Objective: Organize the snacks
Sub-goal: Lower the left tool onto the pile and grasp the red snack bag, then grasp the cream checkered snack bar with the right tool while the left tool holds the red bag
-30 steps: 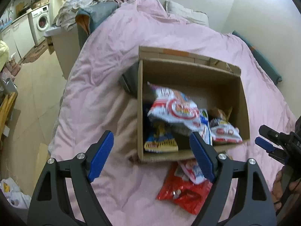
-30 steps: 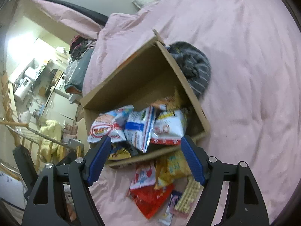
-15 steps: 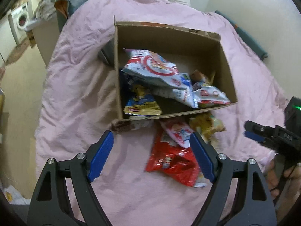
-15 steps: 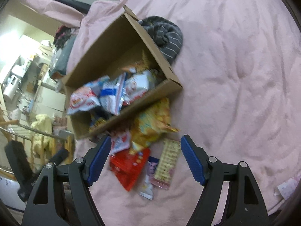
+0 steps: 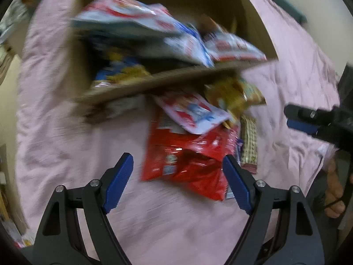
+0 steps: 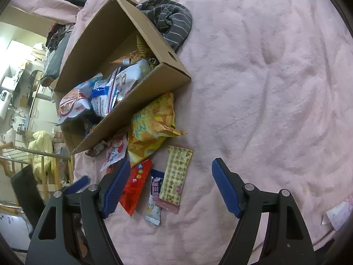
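Right wrist view: the right gripper (image 6: 171, 187), wide and empty, frames a checked wafer pack (image 6: 175, 176) and red bag (image 6: 133, 186), with a yellow bag (image 6: 152, 123) and snack-filled box (image 6: 141, 44) beyond; the left gripper (image 5: 176, 185) gapes too, print unreadable.

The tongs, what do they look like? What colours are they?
Both are alike. The left tongs and right tongs are black plastic frames with triangle-shaped holes and small silver screws. Each finger ends in a blue ribbed pad. No writing or stickers show. In the left view, a bare hand grips the right tongs' handle, with a thin black cable beside it.
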The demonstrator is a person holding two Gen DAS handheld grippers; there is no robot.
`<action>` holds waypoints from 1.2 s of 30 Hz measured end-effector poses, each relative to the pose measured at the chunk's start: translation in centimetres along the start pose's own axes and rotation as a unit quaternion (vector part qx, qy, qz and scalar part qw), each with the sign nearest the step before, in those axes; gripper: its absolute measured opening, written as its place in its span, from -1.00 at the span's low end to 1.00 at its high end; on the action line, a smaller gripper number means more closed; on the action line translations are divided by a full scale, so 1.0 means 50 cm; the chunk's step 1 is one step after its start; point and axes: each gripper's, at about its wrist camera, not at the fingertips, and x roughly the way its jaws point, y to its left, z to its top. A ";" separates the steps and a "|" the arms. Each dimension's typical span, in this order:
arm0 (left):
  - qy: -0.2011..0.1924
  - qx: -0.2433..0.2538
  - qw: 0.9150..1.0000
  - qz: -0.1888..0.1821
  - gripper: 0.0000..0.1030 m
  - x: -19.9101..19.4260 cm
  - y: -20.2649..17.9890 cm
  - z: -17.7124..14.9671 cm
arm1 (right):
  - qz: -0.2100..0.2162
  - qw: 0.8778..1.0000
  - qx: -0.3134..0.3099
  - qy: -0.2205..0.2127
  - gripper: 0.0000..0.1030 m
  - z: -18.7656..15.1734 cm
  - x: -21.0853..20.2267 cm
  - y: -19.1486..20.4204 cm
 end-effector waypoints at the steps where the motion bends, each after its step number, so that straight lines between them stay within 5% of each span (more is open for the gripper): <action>1: 0.007 0.015 1.000 0.010 0.57 0.022 -0.014 0.005 | -0.002 1.000 0.001 0.000 0.53 0.001 0.000 -0.002; 6: 0.069 0.043 0.996 0.028 0.88 0.130 -0.040 0.008 | -0.010 1.000 0.016 0.007 0.53 0.004 0.007 -0.022; 13: 0.038 0.039 0.998 0.032 0.98 0.138 -0.057 0.011 | -0.006 1.000 0.028 0.008 0.53 0.010 0.008 -0.032; 19: 0.028 0.035 0.999 0.020 0.01 0.096 -0.059 0.007 | -0.003 1.000 0.020 0.020 0.53 0.017 0.026 -0.016; 25: 0.035 0.004 0.999 0.001 -0.12 0.041 -0.050 -0.022 | -0.008 0.999 0.001 0.050 0.51 0.005 0.056 -0.001; 27: 0.031 -0.005 0.999 0.001 -0.12 0.008 -0.047 -0.038 | -0.013 0.998 -0.013 0.057 0.28 0.001 0.062 0.008; 31: 0.003 -0.020 1.000 -0.011 -0.12 -0.075 -0.019 -0.056 | -0.022 0.997 -0.013 0.069 0.11 -0.004 0.074 0.010; 36: -0.048 -0.035 0.998 0.019 -0.12 -0.172 0.036 -0.073 | -0.040 0.995 -0.022 0.089 -0.03 -0.011 0.103 0.018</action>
